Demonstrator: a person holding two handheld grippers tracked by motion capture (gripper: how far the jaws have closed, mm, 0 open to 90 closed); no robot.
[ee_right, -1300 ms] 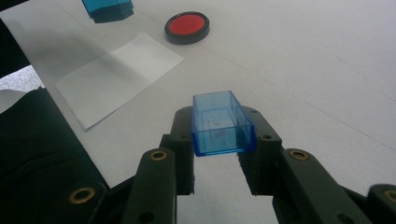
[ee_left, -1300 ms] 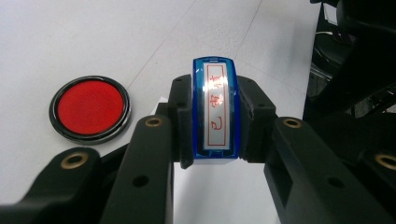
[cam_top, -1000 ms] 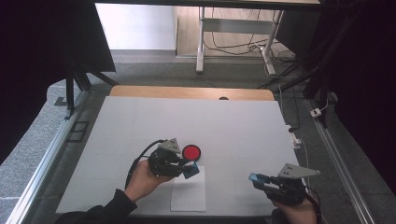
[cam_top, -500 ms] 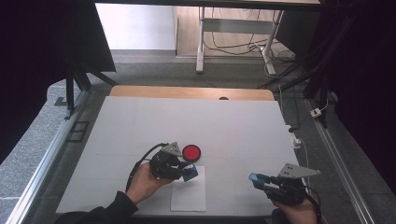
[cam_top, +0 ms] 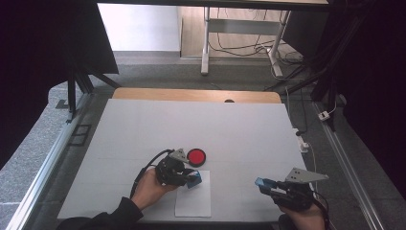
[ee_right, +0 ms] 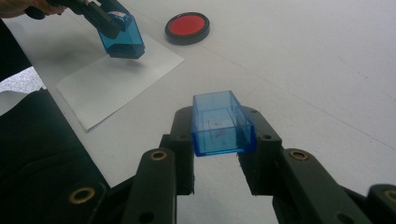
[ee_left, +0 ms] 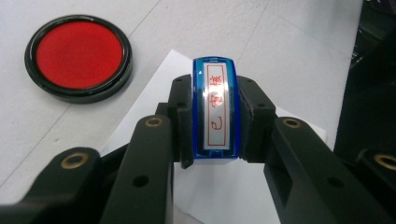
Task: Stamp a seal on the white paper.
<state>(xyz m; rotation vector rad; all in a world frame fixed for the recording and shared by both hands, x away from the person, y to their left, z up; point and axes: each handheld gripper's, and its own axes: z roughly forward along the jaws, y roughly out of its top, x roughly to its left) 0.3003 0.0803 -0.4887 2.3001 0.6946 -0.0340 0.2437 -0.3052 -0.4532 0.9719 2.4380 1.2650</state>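
While the left hand [cam_top: 151, 188] leans in from the table's [cam_top: 143, 124] near edge, the left gripper [cam_top: 190, 179] clamps a blue stamp [ee_left: 215, 109] over the white paper [cam_top: 194, 201], just beside the red ink pad [cam_top: 196, 155]. Right gripper [cam_top: 264, 184] grips a clear blue cap [ee_right: 222, 122] well apart. Stamp's red characters partly glared. Since the earlier frame, the left gripper has barely shifted.

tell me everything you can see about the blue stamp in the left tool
The stamp is a small block of clear blue plastic, clamped at its sides between the left tool's black jaws. Its long white face, turned to the left gripper view's camera, bears red characters in a red frame. It hangs tilted over the white paper sheet, apparently clear of it, with the red ink pad close by.
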